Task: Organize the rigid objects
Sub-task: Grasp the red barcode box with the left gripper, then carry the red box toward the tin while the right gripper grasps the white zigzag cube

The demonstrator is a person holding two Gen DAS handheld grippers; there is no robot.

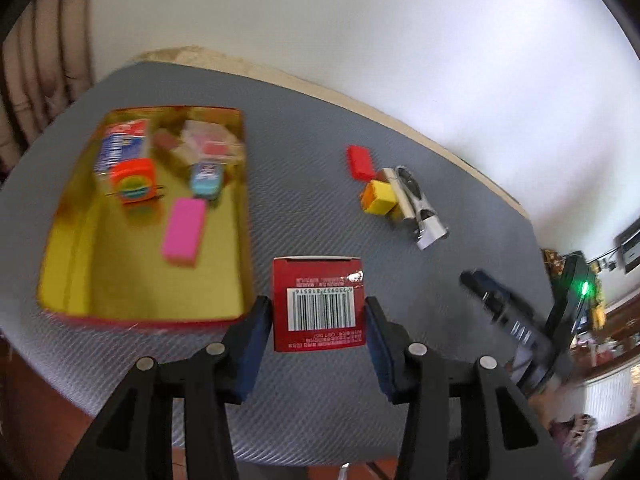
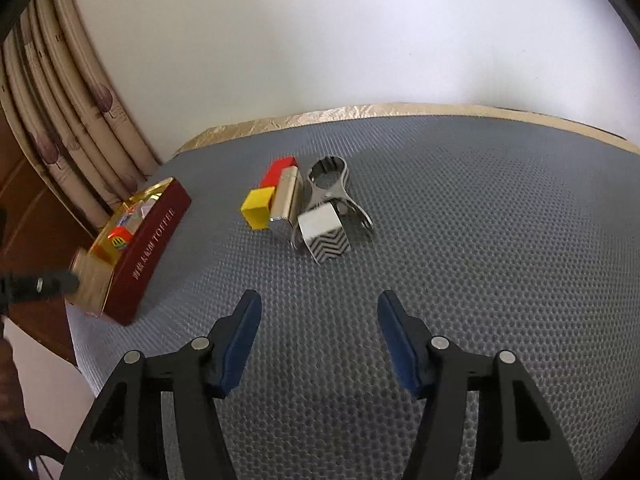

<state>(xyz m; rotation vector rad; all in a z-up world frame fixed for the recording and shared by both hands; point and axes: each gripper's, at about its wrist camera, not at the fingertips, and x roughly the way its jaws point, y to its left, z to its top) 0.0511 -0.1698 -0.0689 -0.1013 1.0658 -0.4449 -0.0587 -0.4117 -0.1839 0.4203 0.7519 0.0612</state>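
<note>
My left gripper (image 1: 318,310) is shut on a small red box with a barcode (image 1: 319,302), held above the grey mat just right of the open gold-lined tin (image 1: 64,240). The tin holds a pink eraser (image 1: 184,236), an orange tape measure (image 1: 134,182) and several other small items. My right gripper (image 2: 318,312) is open and empty above the mat; it also shows in the left wrist view (image 1: 504,308). Ahead of it lie a yellow block (image 2: 258,206), a red block (image 2: 278,172), a beige bar (image 2: 286,196), a metal clip (image 2: 334,188) and a zigzag-patterned cube (image 2: 326,232).
The red tin (image 2: 150,248) with "TOFFEE" on its side sits at the mat's left edge. The mat (image 2: 480,240) ends at a tan table border near a white wall. Curtains (image 2: 60,100) hang at the left.
</note>
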